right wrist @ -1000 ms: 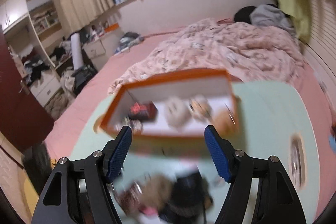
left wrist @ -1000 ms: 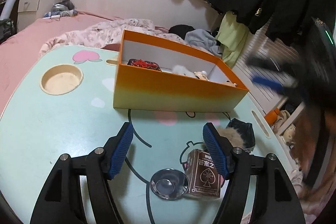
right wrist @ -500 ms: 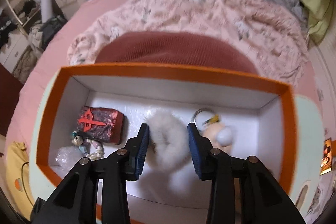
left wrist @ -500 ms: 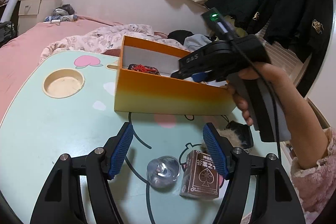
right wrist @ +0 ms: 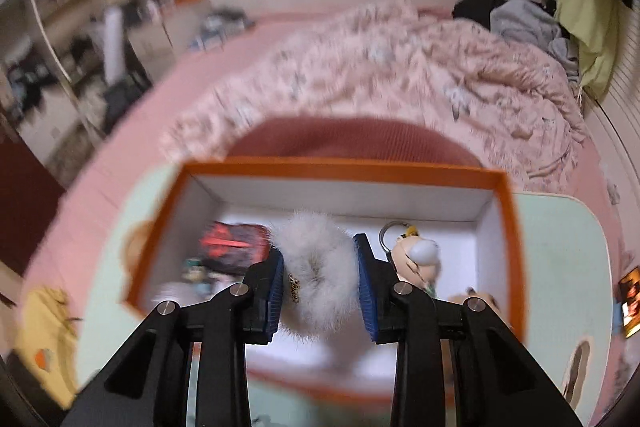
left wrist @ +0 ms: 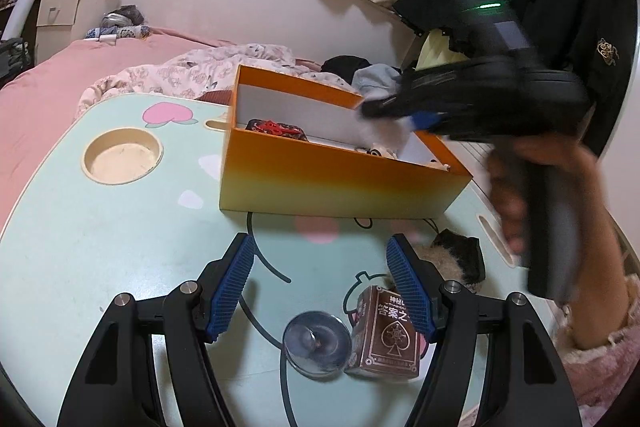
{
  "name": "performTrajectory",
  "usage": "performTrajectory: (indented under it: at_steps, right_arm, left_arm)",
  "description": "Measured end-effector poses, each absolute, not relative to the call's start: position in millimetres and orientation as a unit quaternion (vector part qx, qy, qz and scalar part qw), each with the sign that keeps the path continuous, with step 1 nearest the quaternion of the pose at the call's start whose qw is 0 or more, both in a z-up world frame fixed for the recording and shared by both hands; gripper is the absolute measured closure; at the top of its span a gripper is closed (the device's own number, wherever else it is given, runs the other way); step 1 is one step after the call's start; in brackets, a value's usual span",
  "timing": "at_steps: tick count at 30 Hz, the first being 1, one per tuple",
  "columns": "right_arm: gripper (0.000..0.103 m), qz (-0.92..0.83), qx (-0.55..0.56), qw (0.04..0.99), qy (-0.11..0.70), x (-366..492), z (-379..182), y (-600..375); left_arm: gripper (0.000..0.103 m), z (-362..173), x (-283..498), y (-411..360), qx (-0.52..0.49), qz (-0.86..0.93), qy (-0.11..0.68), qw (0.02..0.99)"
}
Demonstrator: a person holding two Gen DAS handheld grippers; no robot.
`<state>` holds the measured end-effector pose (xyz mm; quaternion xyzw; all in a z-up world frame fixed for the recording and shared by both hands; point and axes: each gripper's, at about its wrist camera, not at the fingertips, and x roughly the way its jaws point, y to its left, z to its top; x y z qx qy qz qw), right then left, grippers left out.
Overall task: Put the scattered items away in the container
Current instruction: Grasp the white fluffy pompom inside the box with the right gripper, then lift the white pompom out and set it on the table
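Note:
An orange box [left wrist: 336, 183] stands on the mint table [left wrist: 100, 235]; it also shows in the right wrist view [right wrist: 344, 169]. My right gripper [right wrist: 320, 267] is shut on a white fluffy ball [right wrist: 316, 259] and holds it above the box; it also shows blurred in the left wrist view [left wrist: 404, 115]. Inside lie a red-black pouch [right wrist: 232, 241] and a doll keyring [right wrist: 416, 255]. My left gripper [left wrist: 320, 275] is open and empty above the table. Near it lie a brown card box [left wrist: 386, 335], a round metal tin [left wrist: 316, 343] and a dark furry item [left wrist: 456, 259].
A round cup recess [left wrist: 122, 157] sits in the table at the left. A pink bed with a crumpled quilt [right wrist: 400, 75] lies behind the table. Dark clothes [left wrist: 560, 7] hang at the right.
My right gripper has lifted and pulled back from the box floor with the white fluffy ball held in it. My left gripper has stayed open in much the same place.

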<state>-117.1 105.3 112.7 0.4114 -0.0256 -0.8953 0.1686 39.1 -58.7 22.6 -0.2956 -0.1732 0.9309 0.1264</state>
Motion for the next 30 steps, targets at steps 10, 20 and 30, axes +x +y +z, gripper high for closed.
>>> performTrajectory:
  at_steps: [10, 20, 30]
  right_arm:
    - [0.071, -0.921, 0.372, 0.097, -0.065, -10.1, 106.1, 191.3]
    - [0.057, -0.903, 0.418, 0.058, -0.080, -2.9, 49.8, 204.3]
    - [0.045, -0.912, 0.387, 0.095, -0.097, 14.6, 52.3, 194.3]
  left_arm:
    - [0.034, 20.8, 36.2, -58.6, -0.303, 0.929, -0.175, 0.124]
    - [0.034, 19.3, 34.1, -57.0, -0.311, 0.927, -0.168, 0.121]
    - [0.034, 18.1, 33.8, -59.3, -0.312, 0.926, -0.174, 0.121]
